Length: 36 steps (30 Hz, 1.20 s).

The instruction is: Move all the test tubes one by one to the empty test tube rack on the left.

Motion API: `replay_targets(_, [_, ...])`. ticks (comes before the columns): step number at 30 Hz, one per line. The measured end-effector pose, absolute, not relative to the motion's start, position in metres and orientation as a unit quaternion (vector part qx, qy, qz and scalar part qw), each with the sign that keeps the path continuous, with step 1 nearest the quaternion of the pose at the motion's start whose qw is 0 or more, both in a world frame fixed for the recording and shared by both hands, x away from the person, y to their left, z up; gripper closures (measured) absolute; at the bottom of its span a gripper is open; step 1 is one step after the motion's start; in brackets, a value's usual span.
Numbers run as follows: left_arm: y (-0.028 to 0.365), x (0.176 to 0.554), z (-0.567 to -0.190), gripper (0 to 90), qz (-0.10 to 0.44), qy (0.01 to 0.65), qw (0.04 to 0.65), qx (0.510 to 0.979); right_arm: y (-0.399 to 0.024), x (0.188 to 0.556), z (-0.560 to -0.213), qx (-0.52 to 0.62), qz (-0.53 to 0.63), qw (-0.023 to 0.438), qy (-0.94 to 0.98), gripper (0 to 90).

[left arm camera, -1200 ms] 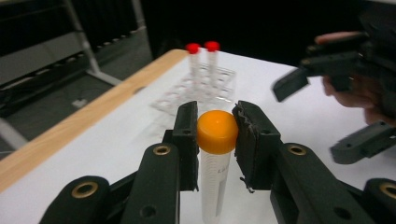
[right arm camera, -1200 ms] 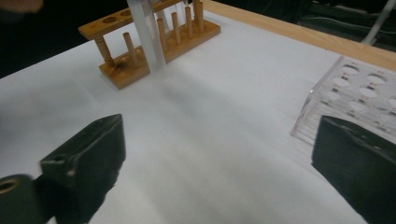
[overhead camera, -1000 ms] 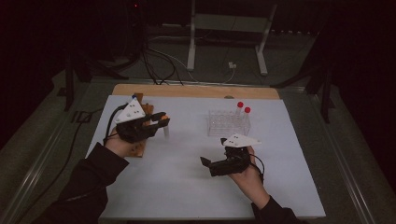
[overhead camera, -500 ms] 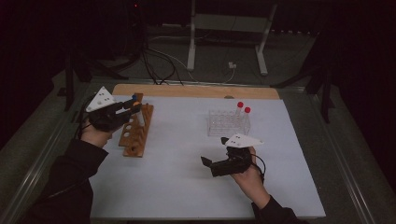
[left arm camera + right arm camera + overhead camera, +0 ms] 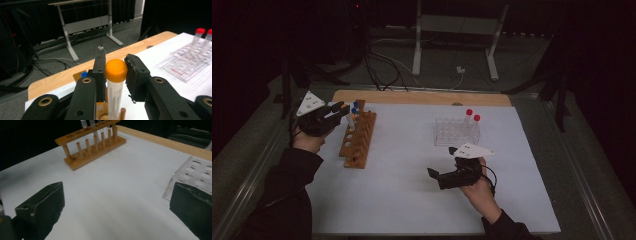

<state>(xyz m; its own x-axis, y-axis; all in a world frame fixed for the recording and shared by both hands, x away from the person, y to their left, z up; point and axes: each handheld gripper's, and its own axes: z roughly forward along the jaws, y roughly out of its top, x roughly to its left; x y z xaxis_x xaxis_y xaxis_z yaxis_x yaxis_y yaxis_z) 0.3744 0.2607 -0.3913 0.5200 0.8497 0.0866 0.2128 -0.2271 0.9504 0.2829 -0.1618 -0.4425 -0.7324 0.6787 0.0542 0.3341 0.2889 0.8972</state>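
The orange-capped tube (image 5: 115, 85) stands upright between the two black jaws of the left hand-held gripper (image 5: 115, 72), which is clenched on it: both pads press against the orange cap and the top of the clear body, one from each side. The cap sits level with the upper ends of the jaws, its top showing just above the pads. The tube's lower end runs down behind the jaw arms toward the wooden rack (image 5: 358, 139), whose pegs show just under the jaws in the left gripper view; whether the tip sits in a hole of the rack cannot be told.

In the high view the left hand-held gripper (image 5: 338, 110) is at the far end of the wooden rack, just on its left side, with the jaws reaching toward the blue-capped tubes (image 5: 354, 107) that stand there. One blue cap (image 5: 84, 74) shows just behind the left jaw in the left gripper view.

Farther from this hand-held gripper, across the white sheet (image 5: 412, 165) that covers the bench (image 5: 422, 97), stands the clear plastic rack (image 5: 455, 132), well apart from the wooden one. Two red-capped tubes (image 5: 472, 116) stand upright in its far right corner.

The right hand-held gripper (image 5: 433, 176) rests low over the white sheet, near the front of the clear rack. Its jaws stand wide apart and released, with nothing between them but bare sheet; the wooden rack (image 5: 91, 145) lies well ahead of them and a corner of the clear rack (image 5: 192, 173) just beside the right-hand jaw.
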Motion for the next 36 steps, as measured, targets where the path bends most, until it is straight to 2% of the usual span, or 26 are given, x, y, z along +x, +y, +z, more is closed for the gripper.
replay_targets(23, [0.257, 0.388, -0.452, 71.8, 0.301, 0.421, 0.464, 0.719, -0.164, 0.283, -0.443, 0.326, 0.504, 0.17, 0.781, 0.0])
replay_targets(36, [0.258, 0.386, -0.456, 71.1, 0.292, 0.432, 0.457, 0.72, -0.164, 0.283, -0.442, 0.323, 0.504, 0.167, 0.784, 0.0])
